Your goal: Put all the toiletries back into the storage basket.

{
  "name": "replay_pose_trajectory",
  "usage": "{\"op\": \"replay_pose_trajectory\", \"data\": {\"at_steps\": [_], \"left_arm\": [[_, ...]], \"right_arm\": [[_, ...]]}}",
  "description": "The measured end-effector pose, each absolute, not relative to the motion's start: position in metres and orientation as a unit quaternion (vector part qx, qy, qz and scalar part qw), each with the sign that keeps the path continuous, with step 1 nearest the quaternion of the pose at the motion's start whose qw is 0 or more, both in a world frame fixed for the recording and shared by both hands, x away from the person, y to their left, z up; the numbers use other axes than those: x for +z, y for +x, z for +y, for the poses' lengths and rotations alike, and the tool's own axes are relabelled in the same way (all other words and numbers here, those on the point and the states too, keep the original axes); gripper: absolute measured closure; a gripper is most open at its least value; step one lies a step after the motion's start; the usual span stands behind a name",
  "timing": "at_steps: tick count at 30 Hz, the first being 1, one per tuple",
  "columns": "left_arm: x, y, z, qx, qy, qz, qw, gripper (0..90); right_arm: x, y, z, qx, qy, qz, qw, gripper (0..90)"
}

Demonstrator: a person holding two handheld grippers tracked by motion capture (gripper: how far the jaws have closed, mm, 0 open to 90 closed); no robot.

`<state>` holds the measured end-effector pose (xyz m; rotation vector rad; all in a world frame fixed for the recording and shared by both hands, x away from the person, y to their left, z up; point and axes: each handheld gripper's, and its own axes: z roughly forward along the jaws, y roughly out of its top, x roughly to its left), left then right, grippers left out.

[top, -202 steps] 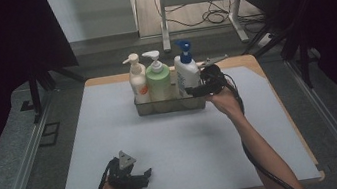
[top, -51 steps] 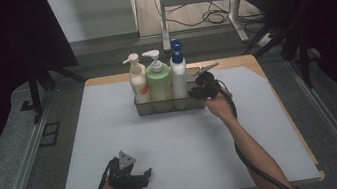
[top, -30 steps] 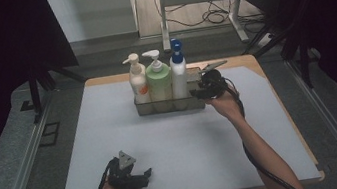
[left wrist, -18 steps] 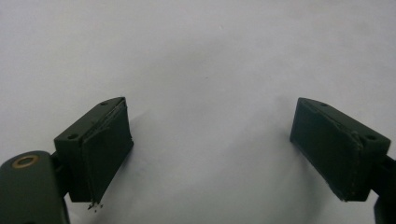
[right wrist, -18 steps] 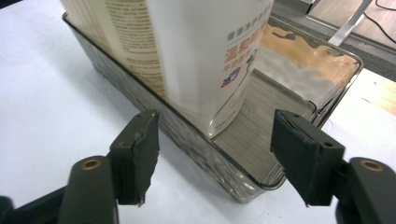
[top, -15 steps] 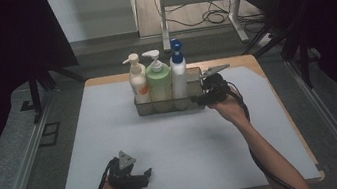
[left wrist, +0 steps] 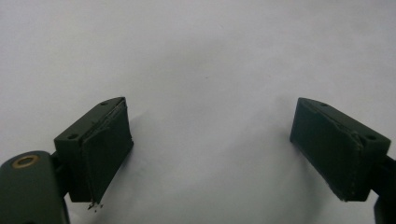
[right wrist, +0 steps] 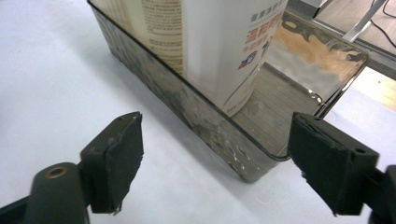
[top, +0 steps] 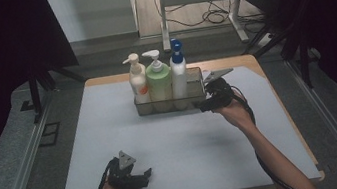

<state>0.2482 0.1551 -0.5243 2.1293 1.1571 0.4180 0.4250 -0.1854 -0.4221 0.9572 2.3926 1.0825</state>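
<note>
A wide pale grey mat (top: pixel 111 133) covers the wooden table (top: pixel 279 103), with grey floor and dark curtains around it and a white metal frame with loose cables beyond the far edge. At the back of the mat stands a long smoky clear plastic tray (top: pixel 194 78), glossy and thin-walled with rounded corners. Three pump bottles stand upright in it, side by side: a pale green bottle with a white pump (top: pixel 159 79) in the middle, a white bottle with a blue pump (top: pixel 178 73) on its right and a cream bottle with an orange label (top: pixel 137 79) on its left. In the right gripper view the white bottle (right wrist: pixel 224 42) carries red and blue Chinese characters and fine print, too blurred to read. The right gripper (top: pixel 203 105) sits just beside the tray's near right corner; its jaws have just been opening and now stand wide with nothing between them. The left gripper (top: pixel 147 174) rests near the front edge, well apart, jaws spread wide over bare mat.
</note>
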Motion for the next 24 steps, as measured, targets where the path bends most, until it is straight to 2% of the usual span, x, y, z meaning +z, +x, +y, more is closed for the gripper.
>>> {"op": "replay_pose_trajectory", "data": {"at_steps": [3,10,19,24], "left_arm": [[-0.524,0.248,0.155,0.160,0.816,0.444,0.335,11.9],[-0.524,0.248,0.155,0.160,0.816,0.444,0.335,11.9],[-0.524,0.248,0.155,0.160,0.816,0.444,0.335,11.9],[-0.524,0.248,0.155,0.160,0.816,0.444,0.335,11.9]], "right_arm": [[-0.423,0.420,-0.185,0.376,0.331,0.848,0.173,14.2],[-0.422,0.411,-0.189,0.373,0.319,0.855,0.169,12.3],[-0.424,0.397,-0.194,0.365,0.301,0.865,0.167,0.9],[-0.424,0.388,-0.197,0.364,0.290,0.868,0.170,0.0]]}}
